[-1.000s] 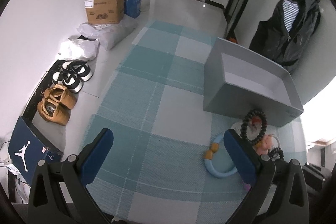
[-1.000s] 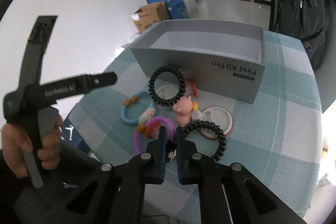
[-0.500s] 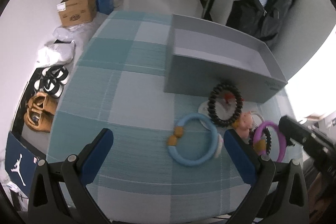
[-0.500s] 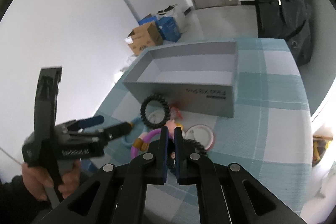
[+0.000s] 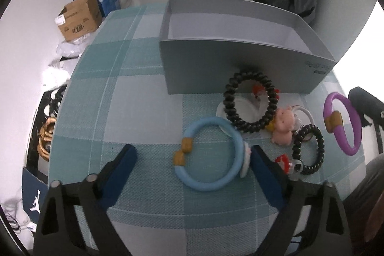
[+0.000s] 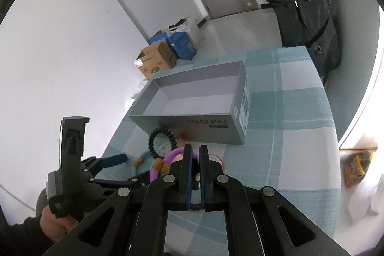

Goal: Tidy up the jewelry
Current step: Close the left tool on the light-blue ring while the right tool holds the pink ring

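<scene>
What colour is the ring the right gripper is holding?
Purple, with a tan band; the ring shows best in the left wrist view.

One grey box (image 5: 242, 68) stands on the worktop. Two black coil bands: a large one (image 5: 249, 102) and a smaller one (image 5: 308, 148). One blue ring (image 5: 208, 155), one purple ring (image 5: 342, 121), one pink pig figure (image 5: 283, 128). Two cardboard-and-blue cartons on the floor: one brown (image 5: 79, 16), one blue (image 5: 108, 1).

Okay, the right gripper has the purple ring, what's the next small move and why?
Probably carry it forward over the grey box and release there. The right gripper is shut on the purple ring, which hangs lifted off the table, while the box sits open just ahead with nothing visible inside. The left gripper is open around the blue ring, so that could follow.
</scene>
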